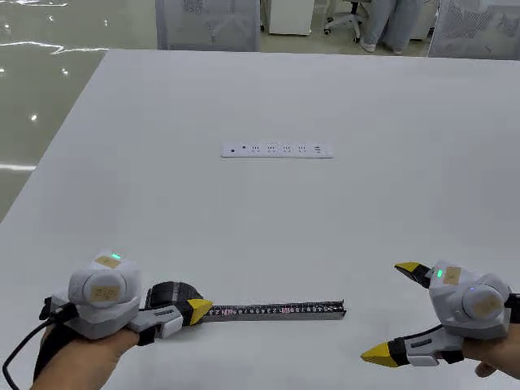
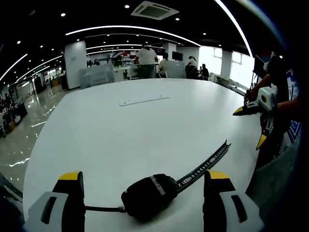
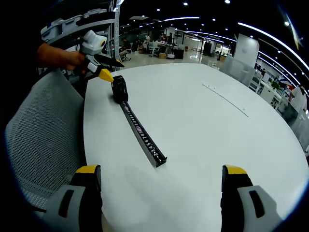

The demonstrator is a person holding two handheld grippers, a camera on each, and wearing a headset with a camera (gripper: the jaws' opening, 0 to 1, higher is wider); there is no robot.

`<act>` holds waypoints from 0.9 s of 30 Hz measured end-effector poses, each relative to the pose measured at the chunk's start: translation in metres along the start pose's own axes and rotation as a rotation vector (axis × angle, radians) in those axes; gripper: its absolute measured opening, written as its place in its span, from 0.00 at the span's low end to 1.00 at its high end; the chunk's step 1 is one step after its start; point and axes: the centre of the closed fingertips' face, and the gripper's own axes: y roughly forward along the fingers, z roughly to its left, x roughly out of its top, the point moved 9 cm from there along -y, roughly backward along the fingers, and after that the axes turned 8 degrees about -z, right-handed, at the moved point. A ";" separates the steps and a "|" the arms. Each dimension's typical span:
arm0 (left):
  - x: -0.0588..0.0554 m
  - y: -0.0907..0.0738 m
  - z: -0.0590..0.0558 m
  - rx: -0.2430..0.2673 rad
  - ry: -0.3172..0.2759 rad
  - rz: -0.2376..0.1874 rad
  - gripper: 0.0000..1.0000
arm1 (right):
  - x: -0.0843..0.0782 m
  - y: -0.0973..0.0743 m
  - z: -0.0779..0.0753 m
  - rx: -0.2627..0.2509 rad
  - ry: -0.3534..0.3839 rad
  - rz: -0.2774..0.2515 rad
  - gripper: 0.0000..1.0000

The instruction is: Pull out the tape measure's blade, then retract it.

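Tape measure case [image 2: 149,195] sits between the left gripper's [image 2: 145,177] spread jaws, low in its own view; the head view half hides it. Extended blade [image 1: 276,309] points toward the right gripper [image 1: 391,309], also spread, lower right.

Head downward, gripper views opposed, sharing blade [image 1: 276,309]

tape measure case [image 1: 172,292]: half hidden behind left hand-held gripper [image 1: 195,298] | blade [image 1: 276,309] numerals: unreadable
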 end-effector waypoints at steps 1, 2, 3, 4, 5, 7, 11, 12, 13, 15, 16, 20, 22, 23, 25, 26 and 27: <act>-0.001 0.001 -0.001 0.015 -0.027 -0.001 1.00 | 0.002 0.002 -0.001 0.008 -0.006 0.002 1.00; -0.003 0.001 -0.001 0.032 -0.044 0.008 1.00 | 0.004 0.003 -0.002 0.011 -0.015 0.004 1.00; -0.006 0.003 -0.001 0.042 -0.064 0.016 1.00 | 0.005 0.006 -0.004 0.017 -0.024 0.008 1.00; -0.008 0.004 -0.002 0.043 -0.088 0.015 1.00 | 0.007 0.007 -0.005 0.022 -0.031 0.012 1.00; -0.011 0.004 -0.002 0.055 -0.112 0.018 1.00 | 0.009 0.009 -0.006 0.028 -0.047 0.011 1.00; -0.014 0.004 -0.003 0.075 -0.099 0.015 1.00 | 0.014 0.012 -0.007 0.042 -0.062 0.012 1.00; -0.020 0.006 -0.009 0.107 -0.080 -0.018 1.00 | 0.019 0.020 -0.010 0.062 -0.091 0.026 1.00; -0.022 0.008 -0.010 0.111 -0.095 -0.037 1.00 | 0.020 0.022 -0.011 0.067 -0.096 0.028 1.00; -0.025 0.009 -0.011 0.115 -0.109 -0.034 1.00 | 0.020 0.024 -0.012 0.071 -0.099 0.028 1.00; -0.030 0.010 -0.013 0.124 -0.110 -0.059 1.00 | 0.023 0.030 -0.012 0.106 -0.125 0.018 0.97; -0.031 0.010 -0.015 0.123 -0.112 -0.071 1.00 | 0.024 0.033 -0.011 0.129 -0.154 0.021 0.95; -0.030 0.013 -0.015 0.129 -0.079 -0.104 1.00 | 0.026 0.044 -0.013 0.162 -0.189 0.046 0.91; -0.029 0.015 -0.014 0.142 -0.075 -0.109 1.00 | 0.026 0.050 -0.015 0.177 -0.191 0.063 0.89; -0.028 0.017 -0.013 0.148 -0.078 -0.109 1.00 | 0.027 0.052 -0.016 0.186 -0.194 0.069 0.89; -0.028 0.019 -0.012 0.172 -0.088 -0.104 1.00 | 0.026 0.057 -0.017 0.199 -0.198 0.084 0.89; -0.028 0.020 -0.013 0.176 -0.091 -0.110 1.00 | 0.025 0.060 -0.018 0.216 -0.196 0.095 0.89; -0.029 0.020 -0.015 0.176 -0.088 -0.112 1.00 | 0.024 0.062 -0.018 0.228 -0.201 0.105 0.89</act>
